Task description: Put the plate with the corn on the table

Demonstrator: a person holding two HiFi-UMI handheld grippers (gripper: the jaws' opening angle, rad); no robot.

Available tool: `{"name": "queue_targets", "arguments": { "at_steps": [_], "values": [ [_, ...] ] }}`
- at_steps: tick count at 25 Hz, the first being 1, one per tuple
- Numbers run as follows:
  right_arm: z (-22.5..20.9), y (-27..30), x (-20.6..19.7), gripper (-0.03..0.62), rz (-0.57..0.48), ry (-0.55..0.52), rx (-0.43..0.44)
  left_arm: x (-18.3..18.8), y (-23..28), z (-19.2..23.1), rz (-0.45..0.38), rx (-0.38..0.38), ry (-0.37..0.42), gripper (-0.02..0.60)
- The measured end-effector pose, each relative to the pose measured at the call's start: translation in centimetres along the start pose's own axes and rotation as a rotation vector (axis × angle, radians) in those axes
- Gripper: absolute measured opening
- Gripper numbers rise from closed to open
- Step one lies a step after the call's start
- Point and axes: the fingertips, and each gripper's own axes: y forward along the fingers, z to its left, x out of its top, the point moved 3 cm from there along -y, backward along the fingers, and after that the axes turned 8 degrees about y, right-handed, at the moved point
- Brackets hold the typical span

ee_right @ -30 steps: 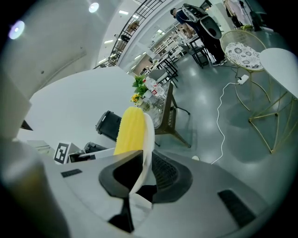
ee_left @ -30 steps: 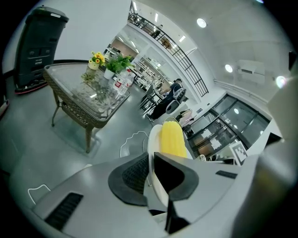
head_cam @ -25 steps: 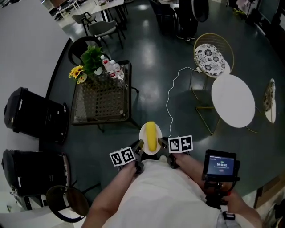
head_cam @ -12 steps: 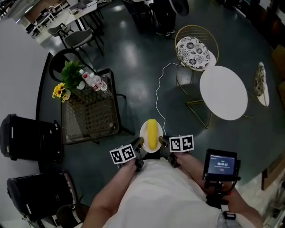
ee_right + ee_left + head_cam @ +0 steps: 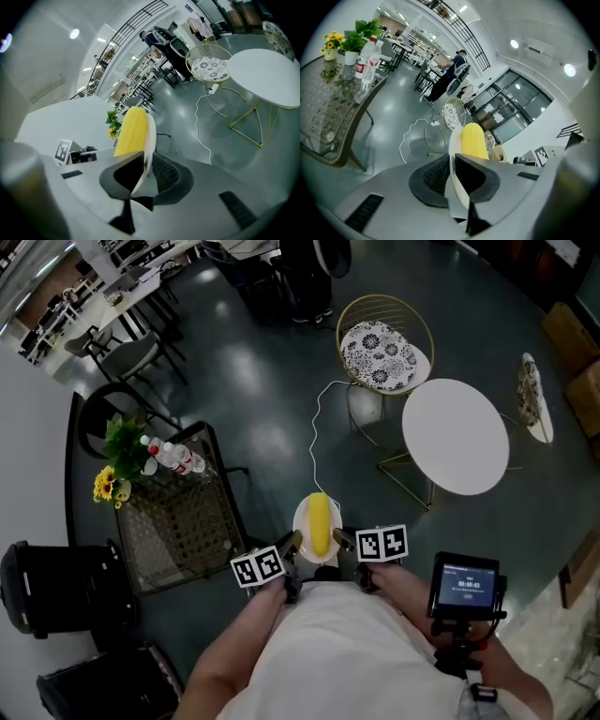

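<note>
The left gripper [image 5: 292, 545] and the right gripper [image 5: 339, 540] each pinch the rim of the round white plate [image 5: 302, 514]. A smooth yellow corn [image 5: 320, 524] lies on it.

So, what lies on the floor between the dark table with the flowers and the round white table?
A white cable runs across the dark floor between them; otherwise that stretch is bare. The head view shows this.
</note>
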Motion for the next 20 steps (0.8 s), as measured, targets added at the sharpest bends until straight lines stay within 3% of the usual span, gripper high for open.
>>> {"name": "queue_targets", "arguments": {
  "at_steps": [12, 20],
  "values": [
    [-2.9, 0.4, 7.6, 0.061, -0.154, 0.102, -0.097, 7.2, 8.3, -0.7, 0.117, -0.14, 0.11, 0.043],
    [-3.9, 0.1, 9.7, 0.061, -0.235, 0.161, -0.122, 9.5, 11.4, -1.3, 0.178, -0.197, 0.164, 0.043]
  ]
}}
